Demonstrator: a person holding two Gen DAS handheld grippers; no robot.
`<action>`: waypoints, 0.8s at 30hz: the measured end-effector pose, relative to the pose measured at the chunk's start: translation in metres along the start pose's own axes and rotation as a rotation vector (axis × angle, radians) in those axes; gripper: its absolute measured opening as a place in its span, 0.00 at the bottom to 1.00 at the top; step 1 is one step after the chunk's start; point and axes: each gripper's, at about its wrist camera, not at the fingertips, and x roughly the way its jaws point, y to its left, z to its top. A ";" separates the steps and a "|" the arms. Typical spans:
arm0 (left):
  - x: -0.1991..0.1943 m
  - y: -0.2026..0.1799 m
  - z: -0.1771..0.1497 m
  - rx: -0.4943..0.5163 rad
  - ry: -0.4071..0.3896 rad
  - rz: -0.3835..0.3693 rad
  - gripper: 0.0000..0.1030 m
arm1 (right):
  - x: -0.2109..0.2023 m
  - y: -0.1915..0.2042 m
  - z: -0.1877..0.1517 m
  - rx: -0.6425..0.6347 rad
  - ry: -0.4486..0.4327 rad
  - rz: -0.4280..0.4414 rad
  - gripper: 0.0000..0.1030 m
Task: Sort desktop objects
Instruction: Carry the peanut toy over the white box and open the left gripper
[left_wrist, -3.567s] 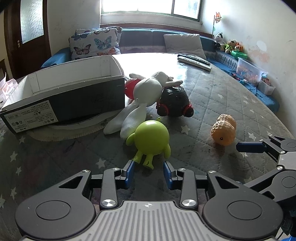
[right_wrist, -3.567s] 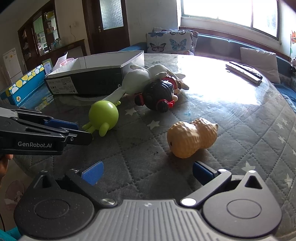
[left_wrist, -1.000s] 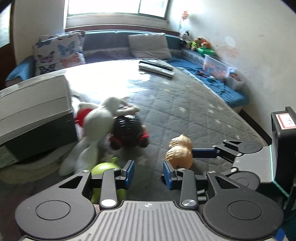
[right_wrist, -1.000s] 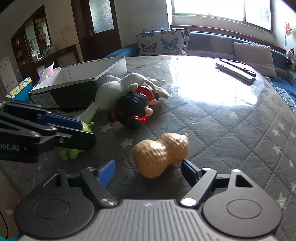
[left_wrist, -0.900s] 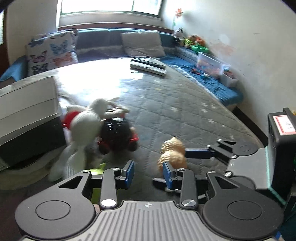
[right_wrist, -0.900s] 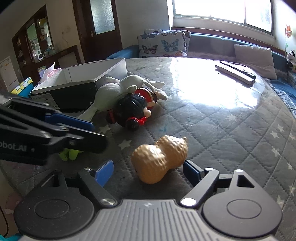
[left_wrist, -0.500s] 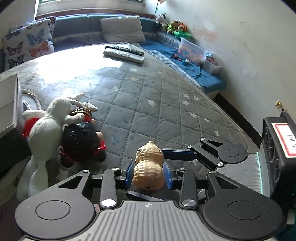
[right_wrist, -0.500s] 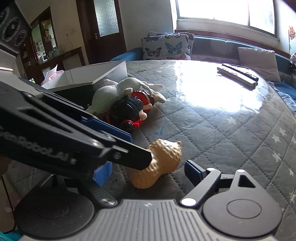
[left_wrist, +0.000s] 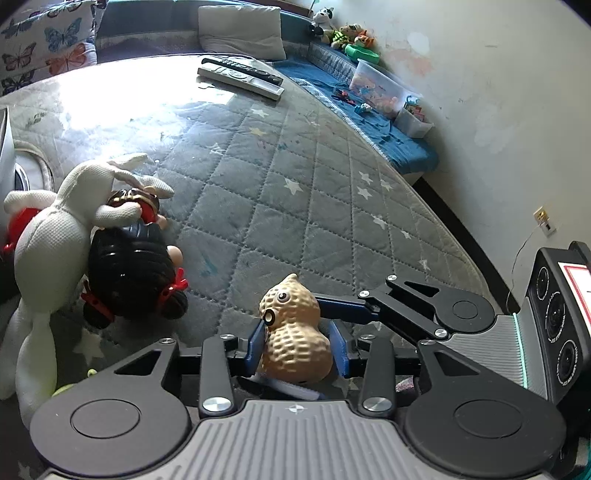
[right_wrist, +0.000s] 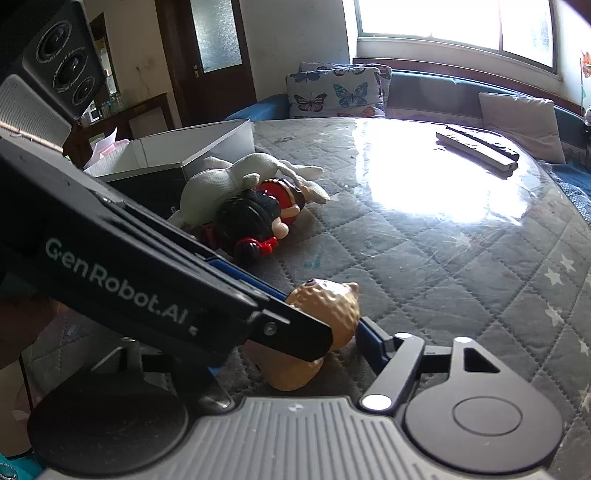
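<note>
Tan toy: bumpy plastic peanut figure with eyes (left_wrist: 295, 332) lying on the grey quilted star-print table cover (left_wrist: 295, 177).
Left gripper (left_wrist: 297, 345): jaws opening, blue pads flanking the peanut; contact looks likely but is unclear.
Right gripper (right_wrist: 295, 354): jaws closing, peanut between them, near finger hidden.
Neighbours: black-haired doll (left_wrist: 129, 269) against white plush rabbit (left_wrist: 51, 236).

Sunlit window (right_wrist: 454, 27), blue bench sofa (left_wrist: 373, 122), butterfly cushions (right_wrist: 332, 94), dark wooden door (right_wrist: 214, 55), scuffed white wall (left_wrist: 498, 92)
</note>
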 end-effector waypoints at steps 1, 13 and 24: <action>-0.001 0.002 -0.001 -0.009 -0.003 -0.005 0.40 | -0.001 0.000 0.000 0.005 -0.001 -0.001 0.63; -0.047 0.020 -0.006 -0.065 -0.112 -0.006 0.37 | -0.007 0.027 0.024 -0.083 -0.041 0.019 0.63; -0.126 0.077 0.013 -0.144 -0.279 0.109 0.37 | 0.022 0.085 0.100 -0.264 -0.119 0.118 0.63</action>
